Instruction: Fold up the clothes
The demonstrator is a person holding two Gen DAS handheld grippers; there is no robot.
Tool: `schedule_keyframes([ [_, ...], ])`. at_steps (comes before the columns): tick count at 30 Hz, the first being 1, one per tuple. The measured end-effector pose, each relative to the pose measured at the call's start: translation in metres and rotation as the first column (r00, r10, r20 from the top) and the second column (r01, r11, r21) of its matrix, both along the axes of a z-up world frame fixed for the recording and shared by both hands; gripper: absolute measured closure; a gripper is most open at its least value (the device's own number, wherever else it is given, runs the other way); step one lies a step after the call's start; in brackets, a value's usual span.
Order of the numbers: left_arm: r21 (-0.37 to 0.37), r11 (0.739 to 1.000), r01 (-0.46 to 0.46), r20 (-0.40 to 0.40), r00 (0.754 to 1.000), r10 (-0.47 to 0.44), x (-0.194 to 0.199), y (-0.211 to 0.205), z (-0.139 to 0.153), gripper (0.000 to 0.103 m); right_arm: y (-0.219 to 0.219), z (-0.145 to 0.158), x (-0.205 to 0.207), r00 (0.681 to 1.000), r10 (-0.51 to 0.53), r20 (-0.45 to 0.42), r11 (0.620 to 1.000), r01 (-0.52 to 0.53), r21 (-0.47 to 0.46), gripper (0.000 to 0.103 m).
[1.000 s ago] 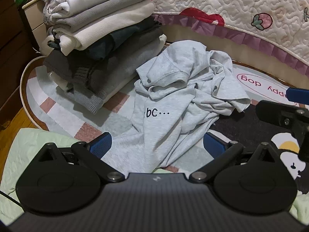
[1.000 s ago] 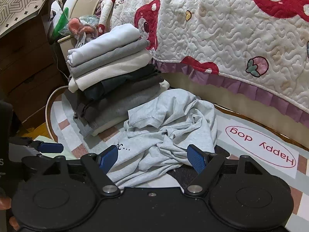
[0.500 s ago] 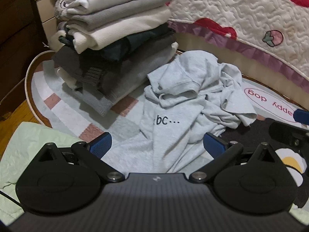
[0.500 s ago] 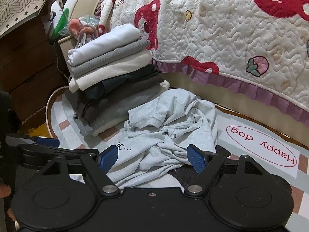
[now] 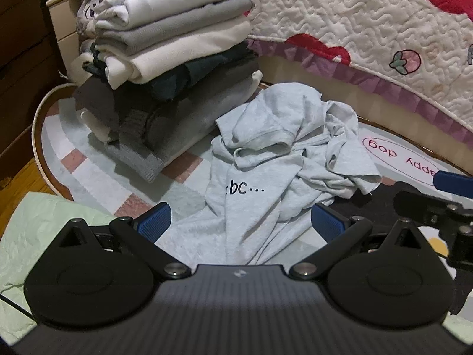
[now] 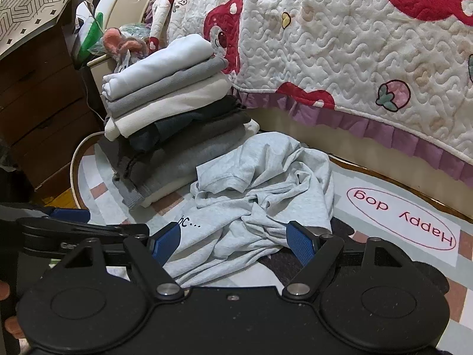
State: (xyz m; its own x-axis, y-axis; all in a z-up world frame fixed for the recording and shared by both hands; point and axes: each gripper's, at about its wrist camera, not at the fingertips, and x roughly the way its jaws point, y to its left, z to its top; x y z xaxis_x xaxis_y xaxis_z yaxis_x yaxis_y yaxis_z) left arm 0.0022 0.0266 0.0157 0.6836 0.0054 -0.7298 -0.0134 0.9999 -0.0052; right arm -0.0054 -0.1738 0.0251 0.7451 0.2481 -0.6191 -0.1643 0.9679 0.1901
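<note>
Step in hand: approach to the unfolded garment, judged from both grippers being empty and aimed at it.

Left gripper [image 5: 241, 224]: jaws spread wide, nothing between them. Ahead and to its left stands the stack of folded clothes [image 5: 177, 59], on the left part of the rug [image 5: 74, 159]. Directly ahead, and reaching down between the two blue pads, lies the light grey T-shirt [image 5: 275, 159], crumpled, with the print "bc..." facing up on its near panel. The shirt's far-left edge lies close against the base of the stack; whether they touch cannot be told.

Right gripper [image 6: 233, 239]: jaws likewise spread wide and empty. In its view the left gripper appears at the left edge, close alongside. The T-shirt [image 6: 266, 189] lies directly ahead, its near folds between the pads. Ahead and to the right, the quilted bedspread [image 6: 354, 44] hangs over the bed side, well beyond the shirt.

Next move, as a judgement: the shirt must be opened flat before any fold. Each gripper needs a separate single-layer edge, such as hem or shoulder. The bunched centre offers only multiple layers; avoid closing there.
</note>
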Motion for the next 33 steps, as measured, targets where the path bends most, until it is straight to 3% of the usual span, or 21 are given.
schedule_keyframes([
  [33,0.002,1.000,0.016,-0.036,0.999,-0.016,0.001,-0.003,-0.012,0.001,-0.003,-0.011,0.000,0.999,-0.005,-0.033,1.000,0.006,0.029,0.021],
])
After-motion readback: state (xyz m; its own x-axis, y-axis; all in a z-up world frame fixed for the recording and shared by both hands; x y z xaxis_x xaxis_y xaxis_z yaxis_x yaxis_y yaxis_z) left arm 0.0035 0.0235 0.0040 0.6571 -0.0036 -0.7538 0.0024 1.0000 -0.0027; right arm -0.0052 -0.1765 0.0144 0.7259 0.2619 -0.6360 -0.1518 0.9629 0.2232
